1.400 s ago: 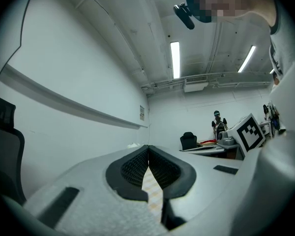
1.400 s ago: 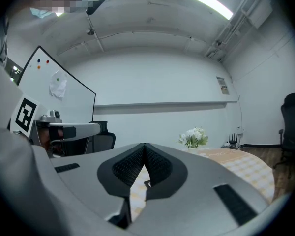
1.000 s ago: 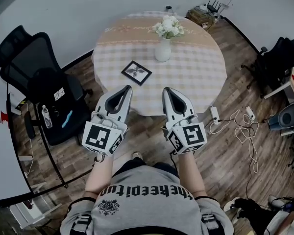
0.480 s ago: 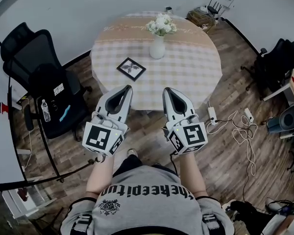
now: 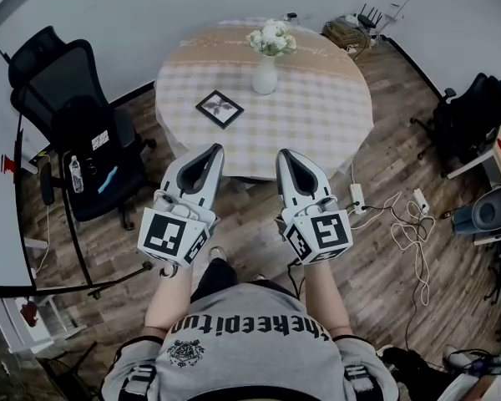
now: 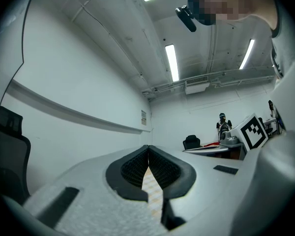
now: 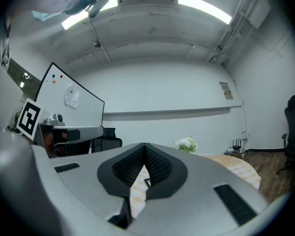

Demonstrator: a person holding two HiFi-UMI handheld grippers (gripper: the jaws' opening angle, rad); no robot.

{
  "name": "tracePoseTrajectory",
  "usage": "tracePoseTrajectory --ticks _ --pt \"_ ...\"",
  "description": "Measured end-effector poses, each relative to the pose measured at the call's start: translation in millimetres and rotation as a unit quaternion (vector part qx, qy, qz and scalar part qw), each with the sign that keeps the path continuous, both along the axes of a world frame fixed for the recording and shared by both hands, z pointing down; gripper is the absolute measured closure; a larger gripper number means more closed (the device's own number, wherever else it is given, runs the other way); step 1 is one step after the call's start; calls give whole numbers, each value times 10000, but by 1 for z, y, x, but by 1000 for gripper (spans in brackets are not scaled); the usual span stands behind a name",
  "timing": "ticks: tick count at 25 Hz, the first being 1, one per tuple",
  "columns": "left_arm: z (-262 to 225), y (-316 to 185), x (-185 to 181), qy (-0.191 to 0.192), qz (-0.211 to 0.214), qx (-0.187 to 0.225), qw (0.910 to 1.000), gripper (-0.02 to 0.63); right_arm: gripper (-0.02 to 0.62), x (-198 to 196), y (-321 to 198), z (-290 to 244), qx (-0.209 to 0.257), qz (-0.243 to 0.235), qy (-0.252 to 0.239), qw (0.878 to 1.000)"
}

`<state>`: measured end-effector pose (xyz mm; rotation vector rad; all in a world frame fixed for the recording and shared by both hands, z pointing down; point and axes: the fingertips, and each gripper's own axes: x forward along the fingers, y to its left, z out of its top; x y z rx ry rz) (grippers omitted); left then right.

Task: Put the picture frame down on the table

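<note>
**Frame flat on counter, both grippers shut and empty**

Picture frame (image 5: 220, 109) lies flat, face up, on the round counter (image 5: 317, 132). It sits in the left half, closer to the left edge than the right and roughly midway between the near and far edges. Dark border, pale picture inside. It is turned diamond-wise to the person, with one corner toward the near edge. It is near square; the slightly longer sides seem to run from far-left to near-right, but with this lens I cannot be sure. Nothing touches it.

A white vase (image 5: 265, 75) stands upright near the counter's middle, beyond and to the right of the frame and apart from it, with white flowers (image 5: 271, 38) in it. Checked cloth covers the counter.

Left gripper (image 5: 215, 150) and right gripper (image 5: 283, 154) are held side by side in front of the person, tips toward the near edge, well short of the frame. In the left gripper view the fingers (image 6: 137, 167) meet at the tips with nothing between them. The right gripper view shows the same: fingers (image 7: 157, 166) closed tip to tip, with only checked cloth visible through the gap below.

A black office chair (image 5: 75, 115) stands off the counter's left edge. Cables (image 5: 405, 224) lie on the wooden floor to the right.
</note>
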<state>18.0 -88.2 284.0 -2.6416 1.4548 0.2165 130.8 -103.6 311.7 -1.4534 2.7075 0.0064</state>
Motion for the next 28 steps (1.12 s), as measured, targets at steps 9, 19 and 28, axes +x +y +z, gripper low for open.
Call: tracePoseTrajectory --ticks 9,19,28 --pt "-1 23 21 2 -116 36 9999 591 589 23 22 1 8 -54 -63 10000" --pt "-3 40 39 -2 -122 96 9999 591 589 40 41 1 38 -84 -80 9999" --pt "-6 48 39 -36 -189 118 9997 591 589 44 48 -2 76 -52 -93 9999"
